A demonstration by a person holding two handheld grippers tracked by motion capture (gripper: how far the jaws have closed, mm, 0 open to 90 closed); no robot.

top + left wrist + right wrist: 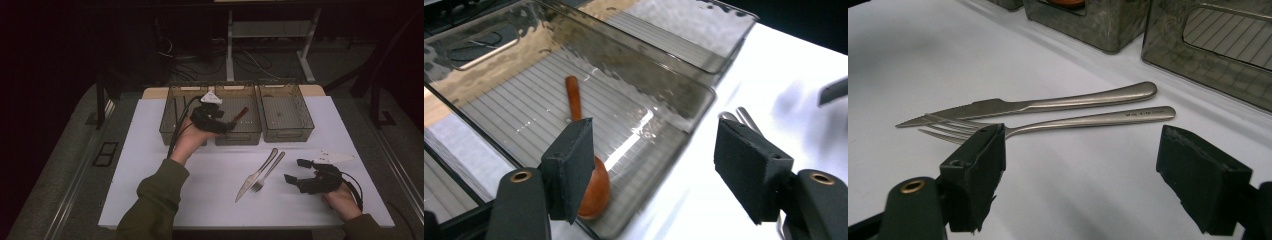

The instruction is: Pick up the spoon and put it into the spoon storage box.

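White table [150, 200] carries 3 bins [286, 117], a knife [255, 176], a fork [269, 172].

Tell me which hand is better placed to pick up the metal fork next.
The right. The right gripper sits open on the table beside the metal fork and steel knife, while the left gripper is over the middle clear plastic bin, where the wooden spoon lies.

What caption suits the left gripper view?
Open left tongs above a wooden spoon lying in the middle clear bin.

Left gripper [231, 126] raised, fingers apart; right gripper [295, 171] low, fingers apart.
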